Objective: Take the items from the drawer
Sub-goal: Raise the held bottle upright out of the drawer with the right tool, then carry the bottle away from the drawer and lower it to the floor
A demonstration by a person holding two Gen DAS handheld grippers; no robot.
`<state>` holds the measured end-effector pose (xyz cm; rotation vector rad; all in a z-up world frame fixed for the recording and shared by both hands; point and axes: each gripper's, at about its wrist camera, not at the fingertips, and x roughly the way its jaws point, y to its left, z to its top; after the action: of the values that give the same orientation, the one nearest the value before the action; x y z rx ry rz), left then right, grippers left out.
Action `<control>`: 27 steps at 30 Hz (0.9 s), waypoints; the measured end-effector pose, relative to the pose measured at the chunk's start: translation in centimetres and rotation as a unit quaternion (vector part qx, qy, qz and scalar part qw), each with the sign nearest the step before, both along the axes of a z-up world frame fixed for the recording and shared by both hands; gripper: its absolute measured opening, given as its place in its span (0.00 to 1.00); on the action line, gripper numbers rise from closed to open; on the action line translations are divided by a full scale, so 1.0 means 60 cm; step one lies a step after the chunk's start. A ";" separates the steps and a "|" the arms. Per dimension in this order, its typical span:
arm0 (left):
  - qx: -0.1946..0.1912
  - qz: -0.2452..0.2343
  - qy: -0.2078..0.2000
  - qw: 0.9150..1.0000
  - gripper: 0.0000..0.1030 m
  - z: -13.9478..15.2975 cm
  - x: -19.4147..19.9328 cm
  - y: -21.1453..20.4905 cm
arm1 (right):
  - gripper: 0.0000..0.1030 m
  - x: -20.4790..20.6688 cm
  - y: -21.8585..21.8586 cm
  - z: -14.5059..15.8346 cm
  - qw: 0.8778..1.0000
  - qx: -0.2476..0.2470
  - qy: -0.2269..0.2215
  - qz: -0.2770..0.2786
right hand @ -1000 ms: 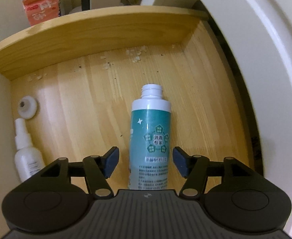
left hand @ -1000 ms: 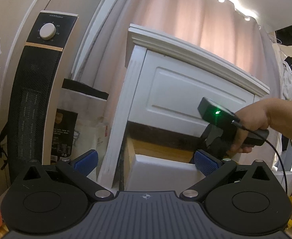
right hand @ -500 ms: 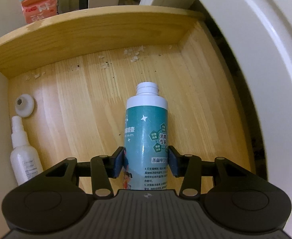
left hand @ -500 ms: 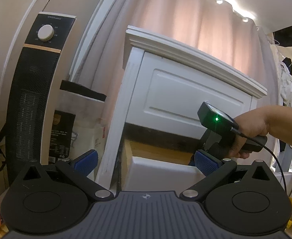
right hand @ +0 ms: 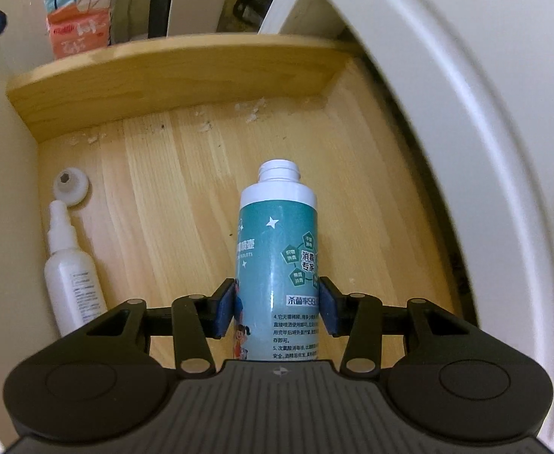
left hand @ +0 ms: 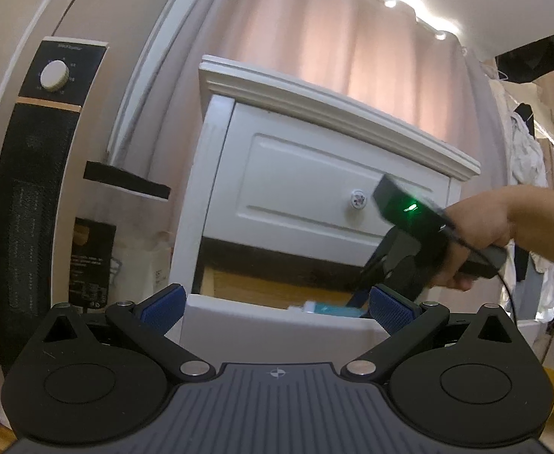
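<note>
In the right wrist view my right gripper (right hand: 277, 308) is shut on a teal-labelled white bottle (right hand: 278, 249) with no cap, held over the wooden floor of the open drawer (right hand: 171, 174). A small white spray bottle (right hand: 70, 272) and a white round cap (right hand: 70, 189) lie at the drawer's left side. In the left wrist view my left gripper (left hand: 277, 308) is open and holds nothing, in front of the drawer's white front (left hand: 277, 329). The right gripper's body (left hand: 409, 212), held in a hand, shows there above the drawer, and the bottle's teal label (left hand: 329, 309) peeks over the drawer front.
The white nightstand (left hand: 314, 174) has a shut upper drawer with a round knob (left hand: 359, 199). A black tower heater (left hand: 34, 204) stands at the left, with bags (left hand: 95, 257) beside the nightstand. Pink curtains hang behind. An orange-and-white package (right hand: 76, 15) stands beyond the drawer.
My right gripper has shut on the teal bottle and raised it off the drawer floor. The left wrist view has shifted, so the knob and the bottle now show.
</note>
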<state>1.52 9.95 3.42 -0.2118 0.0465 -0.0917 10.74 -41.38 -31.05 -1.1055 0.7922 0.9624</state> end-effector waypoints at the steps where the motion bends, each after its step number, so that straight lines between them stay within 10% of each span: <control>1: -0.003 0.000 0.000 1.000 1.00 0.000 0.000 0.001 | 0.44 -0.004 -0.007 0.007 1.000 0.006 -0.004 -0.001; 14: 0.029 0.018 -0.036 0.999 1.00 0.017 -0.033 -0.007 | 0.44 -0.078 -0.112 0.076 0.979 0.168 -0.108 -0.038; 27: 0.041 0.011 -0.041 0.998 1.00 0.032 -0.057 -0.027 | 0.44 -0.186 -0.222 0.052 0.900 0.391 -0.160 -0.110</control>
<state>-1.90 8.32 5.33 -0.1264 -0.0344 -0.0767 -0.43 -54.68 -27.91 -0.4309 0.1992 0.7648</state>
